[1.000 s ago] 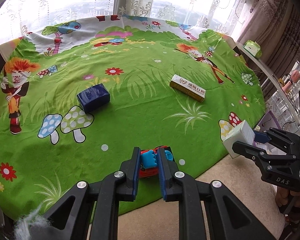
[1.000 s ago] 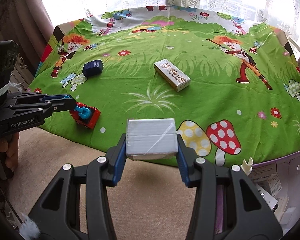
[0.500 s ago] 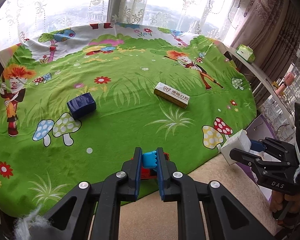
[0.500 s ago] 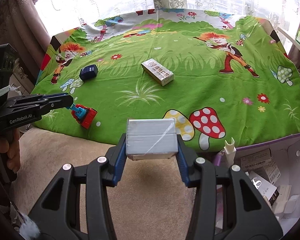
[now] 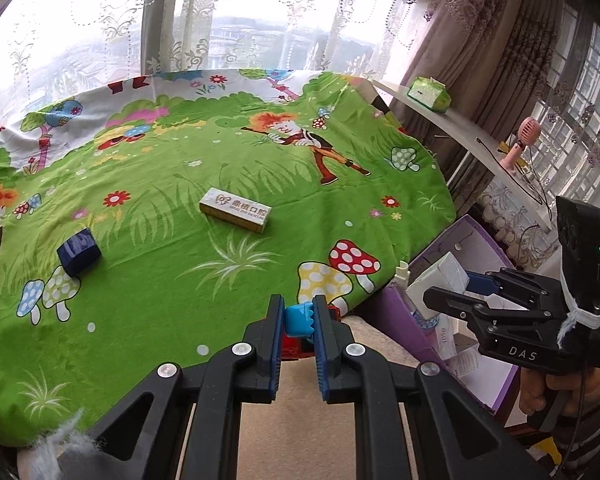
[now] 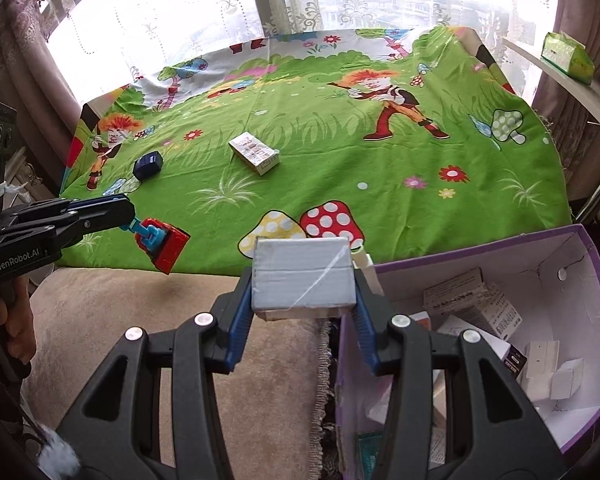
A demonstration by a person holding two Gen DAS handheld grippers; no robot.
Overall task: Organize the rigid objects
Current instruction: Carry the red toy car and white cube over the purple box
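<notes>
**Both grippers are holding something off the surface**

The left gripper (image 5: 298, 322) is clamping the blue part of a red and blue toy (image 6: 162, 244), holding it past the front edge of the green cartoon cloth (image 5: 172, 240). The right gripper (image 6: 303, 300) is squeezing a grey-white box (image 6: 302, 276) right at the purple bin's (image 6: 580, 436) near corner. A long white box (image 5: 235, 209) and a dark blue box (image 5: 78, 251) are sitting well apart on the cloth.

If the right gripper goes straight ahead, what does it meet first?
Probably the green cloth, near its front edge by the mushroom print. The right gripper, shut on the white box, is above the beige surface; depth is unclear.
</notes>
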